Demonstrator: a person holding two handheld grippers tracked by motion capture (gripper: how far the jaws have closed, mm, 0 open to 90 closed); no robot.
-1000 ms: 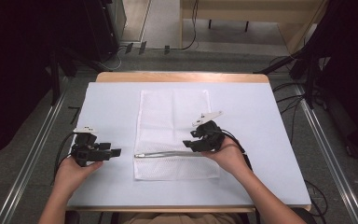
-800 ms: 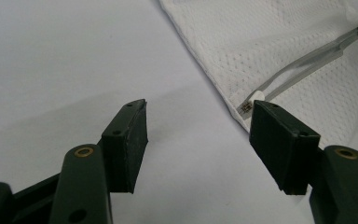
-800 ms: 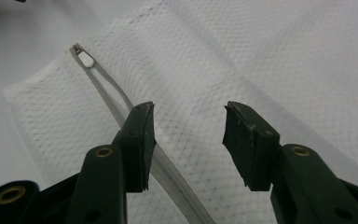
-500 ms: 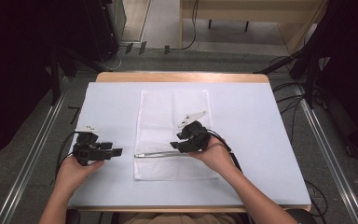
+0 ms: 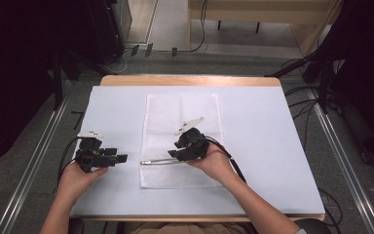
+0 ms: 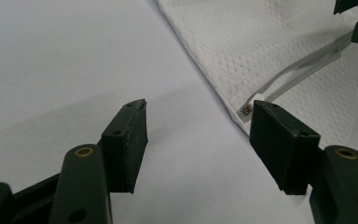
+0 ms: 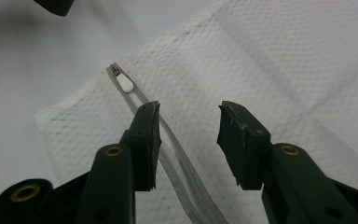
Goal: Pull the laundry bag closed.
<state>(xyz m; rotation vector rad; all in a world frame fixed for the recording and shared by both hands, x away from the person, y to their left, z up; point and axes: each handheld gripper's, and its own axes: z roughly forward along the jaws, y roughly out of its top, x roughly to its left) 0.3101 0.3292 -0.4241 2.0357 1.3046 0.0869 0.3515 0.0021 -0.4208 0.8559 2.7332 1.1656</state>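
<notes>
The left tool (image 5: 119, 158) rested on the white surface (image 5: 272, 146) with its jaws apart and nothing between them, just left of the white mesh bag (image 5: 182, 109). The bag's near corner and the white zipper pull (image 6: 257, 97) lay just beyond its right jaw. The right tool (image 5: 172, 154) hovered over the bag, its jaws partly open and just closing further, gripping nothing; the zipper (image 7: 168, 140) ran under its left jaw, with the pull ahead of it.
</notes>
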